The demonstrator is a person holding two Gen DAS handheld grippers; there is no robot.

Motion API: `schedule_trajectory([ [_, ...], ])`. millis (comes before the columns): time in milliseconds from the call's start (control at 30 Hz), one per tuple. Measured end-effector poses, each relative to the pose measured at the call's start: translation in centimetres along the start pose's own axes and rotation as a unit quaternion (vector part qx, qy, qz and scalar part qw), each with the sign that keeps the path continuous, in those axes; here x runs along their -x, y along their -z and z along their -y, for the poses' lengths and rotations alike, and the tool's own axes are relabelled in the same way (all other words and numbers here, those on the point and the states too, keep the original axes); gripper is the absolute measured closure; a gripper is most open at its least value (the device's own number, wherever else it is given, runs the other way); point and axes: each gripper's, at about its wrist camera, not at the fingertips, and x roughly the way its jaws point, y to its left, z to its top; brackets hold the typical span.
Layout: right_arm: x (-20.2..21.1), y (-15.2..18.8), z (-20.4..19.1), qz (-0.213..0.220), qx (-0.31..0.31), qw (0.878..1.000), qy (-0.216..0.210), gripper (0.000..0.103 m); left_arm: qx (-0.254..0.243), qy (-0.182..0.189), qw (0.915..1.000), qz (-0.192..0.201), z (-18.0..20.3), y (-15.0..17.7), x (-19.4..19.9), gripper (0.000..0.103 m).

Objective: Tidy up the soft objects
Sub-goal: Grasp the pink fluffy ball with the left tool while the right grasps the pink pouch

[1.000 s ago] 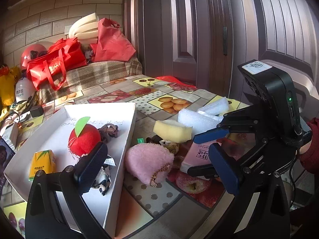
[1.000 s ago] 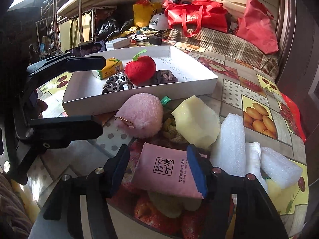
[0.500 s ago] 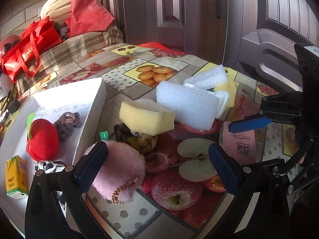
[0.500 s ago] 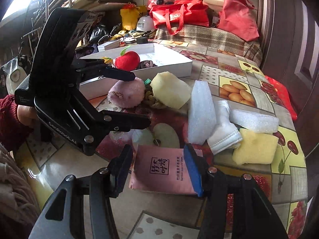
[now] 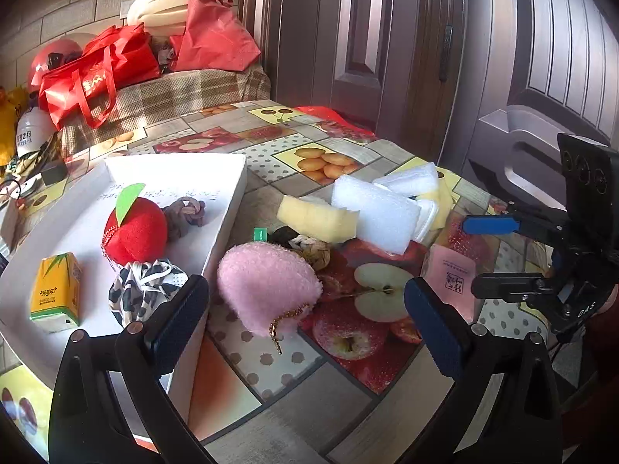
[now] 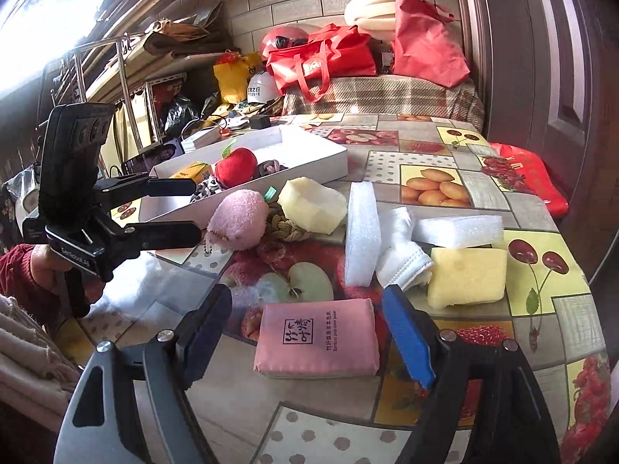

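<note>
A: Right hand-held gripper (image 6: 305,332): jaws have just been opening. Pink tissue pack (image 6: 317,338) lies flat on the table (image 6: 445,178) between the pads, near its front edge; neither pad presses it. A second ago they clamped it.

B: Left hand-held gripper (image 5: 305,317)?

A: Jaws spread wide, nothing held, now facing the pink plush (image 5: 267,286). Plush sits beside the white tray (image 5: 228,208), as before. Red plush apple (image 5: 135,228) unchanged inside the tray.
</note>
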Motion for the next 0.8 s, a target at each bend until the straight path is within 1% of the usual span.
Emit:
schedule_trajectory([
  [67, -0.3, -0.1, 0.0, -0.011, 0.001, 1.000, 0.004, 0.023, -0.002, -0.001, 0.9999, -0.016, -0.1, -0.3, -1.5, 0.001],
  [167, -1.2, 0.0, -0.2, -0.032, 0.004, 0.999, 0.010, 0.023, -0.023, -0.016, 0.9986, -0.046, 0.6, -0.2, -3.7, 0.001],
  [233, -1.8, 0.2, -0.2, -0.045, 0.005, 0.999, 0.012, 0.023, -0.031, -0.024, 0.9977, -0.056, 0.9, -0.2, -4.4, 0.001],
  [300, -2.6, 0.2, -0.3, -0.060, 0.009, 0.998, 0.023, 0.022, -0.031, -0.014, 0.9981, -0.051, 1.0, -0.3, -4.4, 0.001],
  [433, -3.9, 0.1, -0.4, -0.082, 0.013, 0.996, 0.040, 0.023, -0.037, 0.006, 0.9972, -0.064, 1.7, -0.1, -4.6, 0.001],
  [533, -4.3, 0.3, -0.2, -0.095, 0.014, 0.995, 0.037, 0.023, -0.047, 0.055, 0.9948, -0.072, 2.9, 0.4, -3.9, 0.001],
  [567, -4.2, 0.5, -0.1, -0.096, 0.016, 0.995, 0.035, 0.024, -0.052, 0.056, 0.9948, -0.067, 3.3, 0.5, -3.5, 0.001],
  [633, -3.9, 0.7, 0.3, -0.095, 0.016, 0.995, 0.036, 0.028, -0.054, 0.033, 0.9968, -0.049, 3.4, 0.4, -2.7, 0.001],
  [700, -3.7, 0.8, 0.7, -0.094, 0.008, 0.995, 0.034, 0.028, -0.045, 0.014, 0.9983, -0.034, 2.8, -0.2, -2.4, 0.001],
  [800, -3.8, 0.9, 0.9, -0.093, -0.003, 0.995, 0.032, 0.028, -0.030, -0.002, 0.9989, -0.037, 1.7, -1.4, -3.1, 0.001],
])
